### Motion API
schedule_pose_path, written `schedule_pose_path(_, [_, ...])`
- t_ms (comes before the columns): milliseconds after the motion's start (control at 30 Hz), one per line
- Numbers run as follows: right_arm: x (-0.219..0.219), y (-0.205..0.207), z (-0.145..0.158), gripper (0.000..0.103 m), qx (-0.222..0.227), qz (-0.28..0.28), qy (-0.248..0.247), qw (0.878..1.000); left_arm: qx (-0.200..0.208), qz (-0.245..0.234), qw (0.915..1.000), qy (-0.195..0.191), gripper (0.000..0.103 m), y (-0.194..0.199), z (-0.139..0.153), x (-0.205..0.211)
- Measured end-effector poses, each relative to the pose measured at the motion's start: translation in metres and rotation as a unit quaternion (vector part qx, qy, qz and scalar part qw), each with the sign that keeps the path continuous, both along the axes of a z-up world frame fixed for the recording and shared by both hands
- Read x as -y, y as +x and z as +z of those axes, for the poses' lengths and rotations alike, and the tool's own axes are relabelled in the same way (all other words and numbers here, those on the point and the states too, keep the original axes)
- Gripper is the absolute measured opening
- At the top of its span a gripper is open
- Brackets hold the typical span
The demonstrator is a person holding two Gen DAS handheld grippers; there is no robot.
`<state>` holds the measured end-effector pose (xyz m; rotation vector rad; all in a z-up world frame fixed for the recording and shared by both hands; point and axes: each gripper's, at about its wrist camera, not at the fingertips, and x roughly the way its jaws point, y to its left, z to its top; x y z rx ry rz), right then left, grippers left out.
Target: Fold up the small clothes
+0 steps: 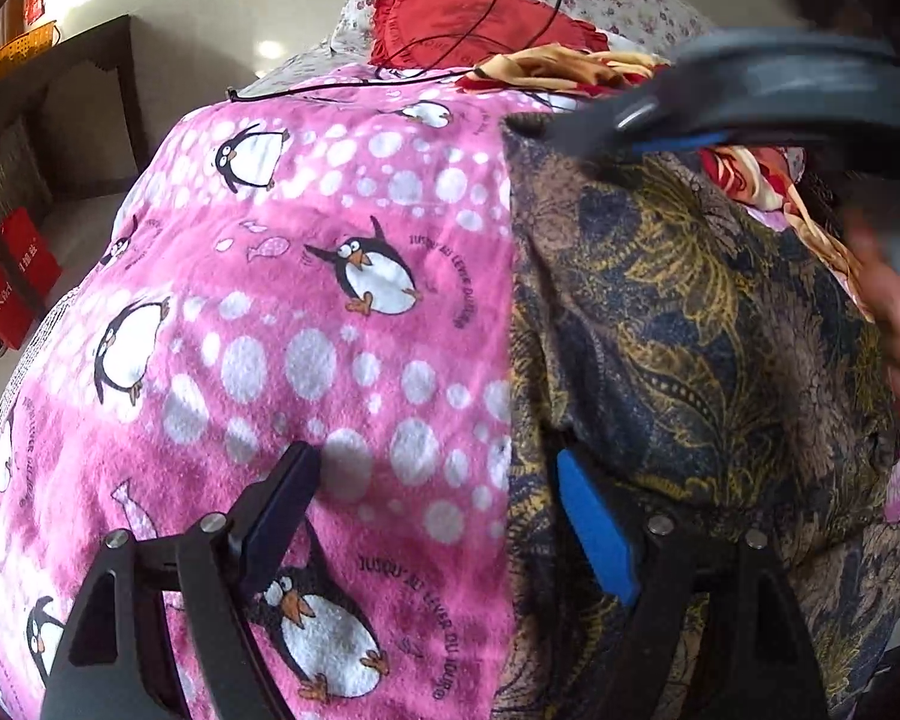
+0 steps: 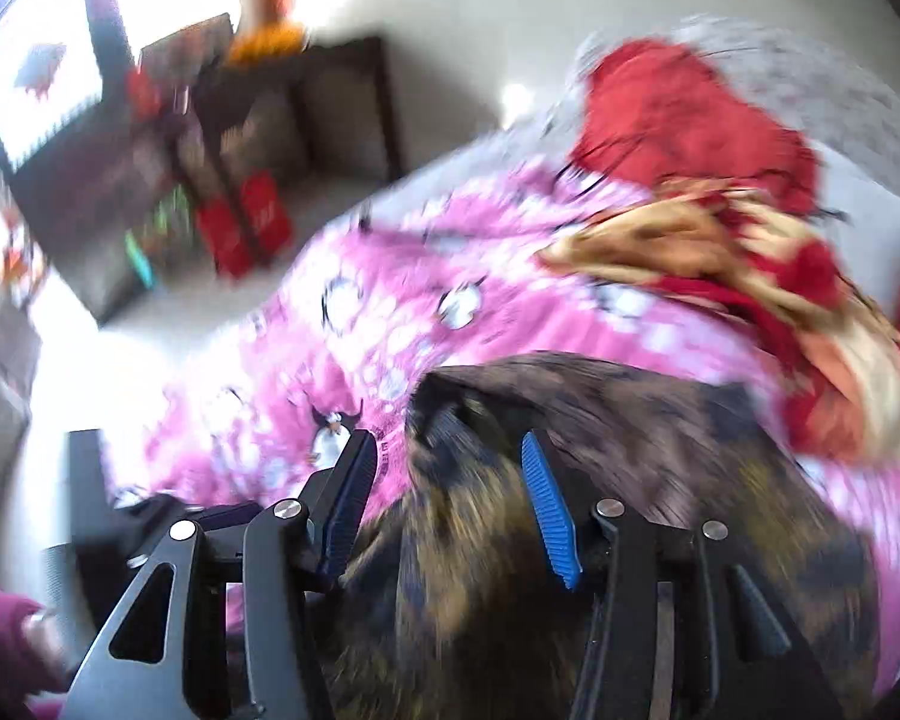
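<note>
A pale tiled floor and dark wooden furniture (image 1: pixel 84 96) lay beyond a bed covered by a pink penguin blanket (image 1: pixel 330 312). A dark patterned garment (image 1: pixel 690 312) was spread on the blanket's right part. The left claw (image 1: pixel 438 468) stood wide open, straddling the garment's left edge without pinching it. The right claw (image 2: pixel 450 450), blurred, hung partly open above the garment (image 2: pixel 600 420), its pads apart and gripping nothing. A red heart-shaped cushion (image 1: pixel 450 12) lay farther back.

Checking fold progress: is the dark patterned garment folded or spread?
Cannot tell for sure: the dark patterned garment lies mostly flat on the pink penguin blanket, one straight edge visible.
</note>
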<state>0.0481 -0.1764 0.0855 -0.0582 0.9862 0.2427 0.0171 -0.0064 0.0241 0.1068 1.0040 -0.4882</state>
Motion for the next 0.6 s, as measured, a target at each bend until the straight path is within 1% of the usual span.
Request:
schedule_pose_path(33, [-0.002, 0.012, -0.012, 0.032, -0.027, 0.001, -0.012, 1.0, 0.001, -0.003, 1.0, -0.002, 0.085, 0.0, -0.001, -0.001])
schedule_pose_path(67, [-0.001, 0.022, -0.019, 0.014, -0.045, -0.004, -0.014, 0.999, 0.002, -0.008, 0.9999, -0.006, 0.085, -0.001, -0.002, -0.003])
schedule_pose_path(100, [-0.001, 0.025, -0.018, 0.0, -0.045, -0.004, -0.003, 0.999, 0.004, -0.013, 0.9999, -0.011, 0.085, -0.002, -0.002, -0.005])
schedule_pose_path(133, [0.003, 0.027, -0.013, 0.0, -0.029, -0.006, 0.016, 0.999, 0.007, -0.016, 0.9997, -0.017, 0.085, -0.003, -0.002, -0.008])
schedule_pose_path(167, [0.006, 0.028, -0.006, 0.0, -0.004, -0.014, 0.025, 1.0, 0.011, -0.019, 0.9995, -0.024, 0.085, -0.004, -0.003, -0.01])
schedule_pose_path(233, [0.011, 0.038, -0.001, 0.0, 0.027, -0.032, 0.037, 0.998, 0.017, -0.02, 0.9992, -0.029, 0.085, -0.007, -0.003, -0.012])
schedule_pose_path(333, [0.012, 0.059, -0.017, 0.0, 0.025, -0.05, 0.049, 0.997, 0.015, -0.021, 0.999, -0.037, 0.084, -0.007, 0.001, -0.014])
schedule_pose_path(367, [0.009, 0.066, -0.029, 0.0, 0.02, -0.049, 0.052, 0.997, 0.011, -0.018, 0.9989, -0.042, 0.084, -0.007, 0.004, -0.016])
schedule_pose_path(467, [0.001, 0.069, -0.042, 0.0, 0.001, -0.053, 0.065, 0.997, 0.018, -0.007, 0.9985, -0.051, 0.084, -0.005, 0.019, -0.025])
schedule_pose_path(533, [0.011, 0.055, -0.03, 0.009, 0.012, -0.057, 0.105, 0.993, 0.03, -0.004, 0.9979, -0.058, 0.084, -0.003, 0.031, -0.026])
schedule_pose_path(567, [0.018, 0.043, -0.022, 0.013, 0.017, -0.06, 0.113, 0.992, 0.035, -0.004, 0.9978, -0.057, 0.084, -0.001, 0.037, -0.024])
schedule_pose_path(600, [0.028, 0.026, -0.011, 0.021, 0.028, -0.07, 0.107, 0.991, 0.038, -0.005, 0.9977, -0.055, 0.084, 0.001, 0.04, -0.021])
